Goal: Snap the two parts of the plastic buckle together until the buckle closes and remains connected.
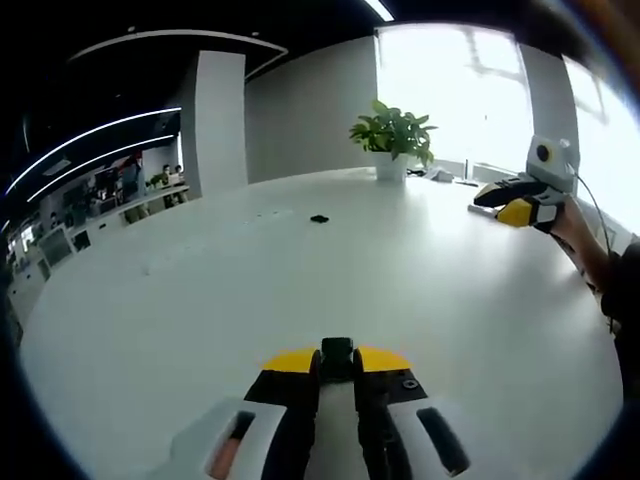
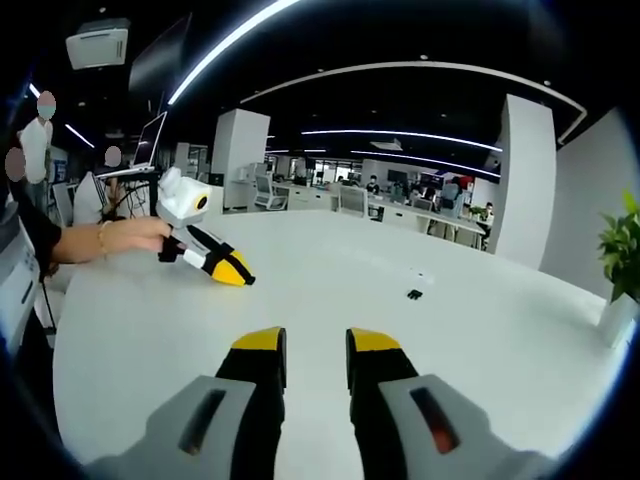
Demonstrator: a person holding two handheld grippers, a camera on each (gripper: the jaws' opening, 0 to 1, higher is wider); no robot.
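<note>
Gripping a small black buckle part [image 1: 337,352] at six o'clock in its own view, the left gripper [image 1: 337,362] has its jaws closed on it above the white table [image 1: 200,300]. In the right gripper view, the right gripper [image 2: 316,358] holds nothing, jaws parted. Farther out, toward twelve o'clock, the other buckle piece [image 1: 319,218] lies alone on the tabletop. Beyond stands a potted plant [image 1: 393,138].

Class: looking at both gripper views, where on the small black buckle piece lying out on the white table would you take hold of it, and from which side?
The buckle piece lies flat and low on the white table, apart from everything else. Probably come from above with the open right tool and pinch across its narrow sides. It is too small to tell which end is which.
</note>
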